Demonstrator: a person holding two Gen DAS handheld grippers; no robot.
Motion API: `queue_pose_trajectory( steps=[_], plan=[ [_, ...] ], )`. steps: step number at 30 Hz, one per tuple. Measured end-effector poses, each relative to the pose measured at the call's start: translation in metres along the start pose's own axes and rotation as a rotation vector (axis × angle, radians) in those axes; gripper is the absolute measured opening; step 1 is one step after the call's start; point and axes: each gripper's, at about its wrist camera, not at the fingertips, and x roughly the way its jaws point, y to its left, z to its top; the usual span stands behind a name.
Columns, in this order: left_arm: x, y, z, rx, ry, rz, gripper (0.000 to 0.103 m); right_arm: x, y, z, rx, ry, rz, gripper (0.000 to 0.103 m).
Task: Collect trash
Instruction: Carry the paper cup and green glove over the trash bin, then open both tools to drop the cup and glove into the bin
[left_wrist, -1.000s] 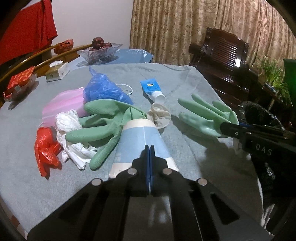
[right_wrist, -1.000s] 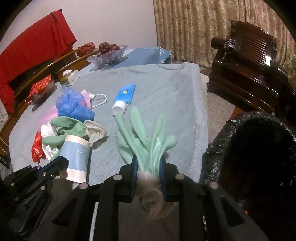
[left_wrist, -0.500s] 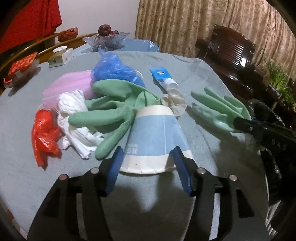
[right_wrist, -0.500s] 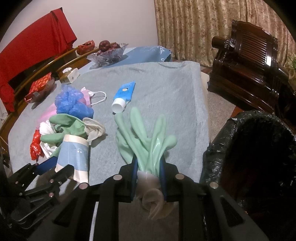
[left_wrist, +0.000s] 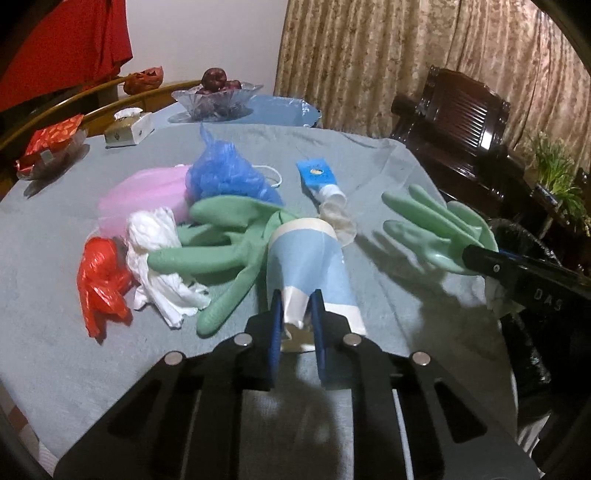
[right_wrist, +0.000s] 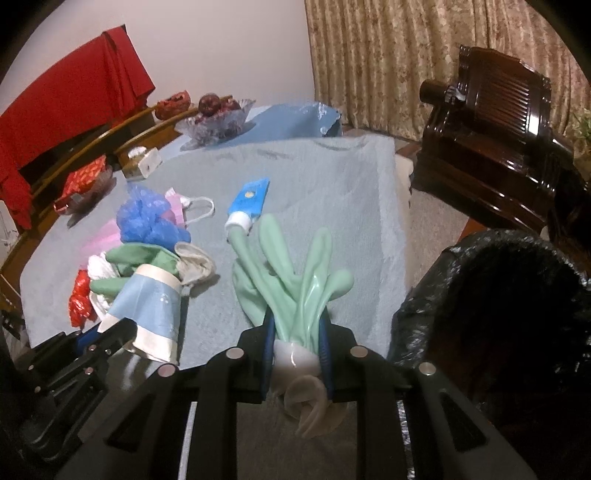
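Left gripper (left_wrist: 297, 314) first: its blue-padded jaws are closing on the wide end of the paper cup (left_wrist: 314, 269), and the cup's white rim is already crumpled between the pads. The cup lies on its side at the centre of the left wrist view, pale blue with cream bands, its narrow end aimed away from the camera.

Over to the right gripper (right_wrist: 295, 339): jaws drawn in tight, pinching the cuff of a mint-green rubber glove (right_wrist: 291, 273), white lining bunched below the pads, fingers fanned upward over the grey tablecloth (right_wrist: 332, 177).

Just beyond the cup, a second green glove (left_wrist: 229, 251) sprawls across the heap, touching white crumpled paper (left_wrist: 155, 258) and a red plastic wrapper (left_wrist: 99, 284) at centre left. Behind those sit a blue plastic bag (left_wrist: 225, 177) and a pink bag (left_wrist: 147, 195). A blue tube with a white cap (left_wrist: 321, 181) lies upper centre, apart from the pile.

At the right edge of the right wrist view, a bin lined with a black bag (right_wrist: 498, 295) stands beside the table.
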Motion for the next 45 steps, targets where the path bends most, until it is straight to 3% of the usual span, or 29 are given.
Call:
queue_pose_trajectory(
  steps=[6,12,19,28,34,36,40,45],
  plan=[
    [-0.029,-0.014,0.012,0.031,-0.062,-0.01,0.014,-0.034,-0.008,0.009,0.014,-0.072,0.0,0.021],
    [-0.054,-0.045,0.022,0.085,-0.113,-0.074,0.014,-0.071,-0.024,0.012,0.038,-0.135,-0.018,0.021],
    [-0.059,-0.099,0.023,0.149,-0.128,-0.175,0.014,-0.113,-0.077,-0.002,0.108,-0.168,-0.119,0.021],
    [-0.037,-0.196,0.007,0.277,-0.087,-0.345,0.014,-0.127,-0.149,-0.044,0.213,-0.103,-0.255,0.021],
    [-0.005,-0.233,-0.011,0.337,-0.003,-0.387,0.015,-0.11,-0.18,-0.076,0.279,-0.026,-0.285,0.021],
    [0.003,-0.239,-0.015,0.346,0.018,-0.393,0.018,-0.106,-0.185,-0.081,0.286,-0.009,-0.284,0.023],
    [0.013,-0.238,-0.017,0.337,0.053,-0.408,0.037,-0.101,-0.193,-0.089,0.298,0.013,-0.295,0.028],
    [0.017,-0.231,-0.014,0.329,0.07,-0.414,0.045,-0.099,-0.199,-0.098,0.321,0.03,-0.315,0.04]
  ],
)
